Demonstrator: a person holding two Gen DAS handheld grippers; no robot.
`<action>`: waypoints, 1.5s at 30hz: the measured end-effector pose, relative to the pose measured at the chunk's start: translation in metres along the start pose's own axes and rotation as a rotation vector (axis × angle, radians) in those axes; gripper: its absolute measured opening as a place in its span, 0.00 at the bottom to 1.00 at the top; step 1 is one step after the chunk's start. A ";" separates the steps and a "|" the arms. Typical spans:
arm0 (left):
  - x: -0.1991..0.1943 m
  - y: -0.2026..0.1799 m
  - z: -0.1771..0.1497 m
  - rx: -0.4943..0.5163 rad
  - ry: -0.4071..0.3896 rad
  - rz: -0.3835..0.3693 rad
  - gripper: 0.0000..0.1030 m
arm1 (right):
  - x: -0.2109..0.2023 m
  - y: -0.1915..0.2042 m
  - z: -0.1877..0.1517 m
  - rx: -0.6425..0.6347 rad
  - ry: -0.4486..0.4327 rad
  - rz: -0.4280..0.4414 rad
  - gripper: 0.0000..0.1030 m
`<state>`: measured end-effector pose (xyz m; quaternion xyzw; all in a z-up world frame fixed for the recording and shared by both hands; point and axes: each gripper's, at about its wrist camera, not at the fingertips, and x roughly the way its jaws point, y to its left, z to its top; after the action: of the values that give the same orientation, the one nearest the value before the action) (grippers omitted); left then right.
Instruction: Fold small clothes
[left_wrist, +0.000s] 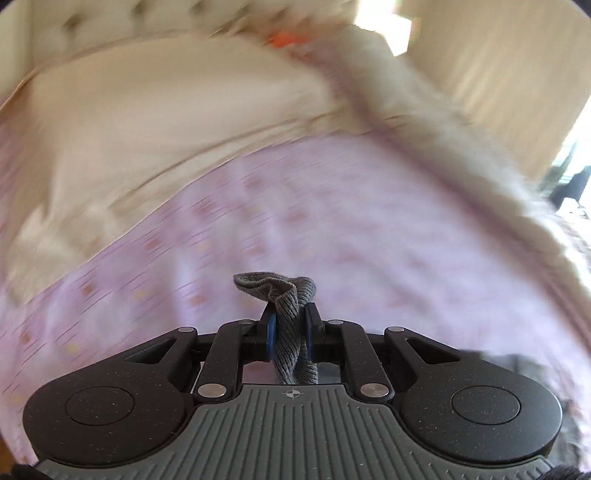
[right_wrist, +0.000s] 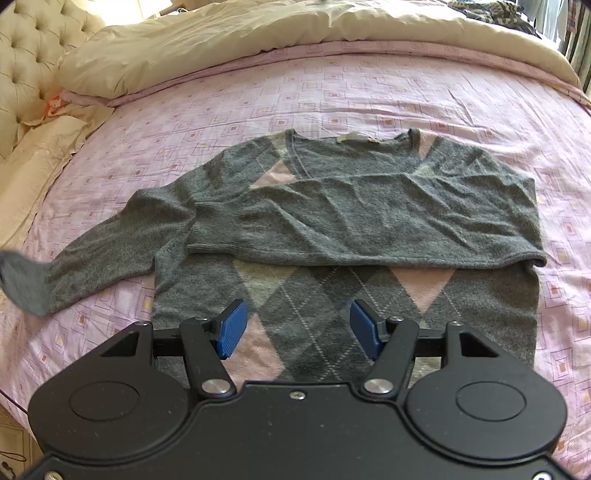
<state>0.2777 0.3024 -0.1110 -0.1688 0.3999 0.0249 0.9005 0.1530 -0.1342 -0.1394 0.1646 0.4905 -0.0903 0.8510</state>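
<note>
1. Firstly, the left gripper (left_wrist: 290, 332) is clamped on a bunch of grey knit, the cuff (left_wrist: 275, 286) poking out past its blue pads. The left wrist view is smeared, so exactly where it hangs over the bed is hard to tell.
2. That knit looks like the end of the left sleeve (right_wrist: 110, 251), which trails off the sweater (right_wrist: 354, 221) to the left edge of the right wrist view.
3. The sweater lies flat on the pink bedspread (right_wrist: 369, 96), its other sleeve already folded across the chest.
4. Carry the held cuff across level, laying this sleeve straight over the body, without dragging the sweater sideways.
5. The right gripper (right_wrist: 297, 328) hovers over the hem, its blue pads spread wide and empty; it could pin the body while the sleeve crosses.
</note>
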 end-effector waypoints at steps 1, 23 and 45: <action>-0.009 -0.017 0.003 0.024 -0.019 -0.030 0.13 | 0.000 -0.005 -0.001 0.003 0.002 0.009 0.64; -0.011 -0.416 -0.138 0.406 0.066 -0.603 0.14 | -0.035 -0.171 -0.011 0.186 -0.047 0.024 0.64; 0.083 -0.344 -0.168 0.680 0.229 -0.150 0.54 | 0.005 -0.192 0.041 0.166 -0.051 -0.021 0.64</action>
<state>0.2768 -0.0832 -0.1787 0.1097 0.4701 -0.1945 0.8539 0.1280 -0.3274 -0.1613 0.2271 0.4612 -0.1439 0.8456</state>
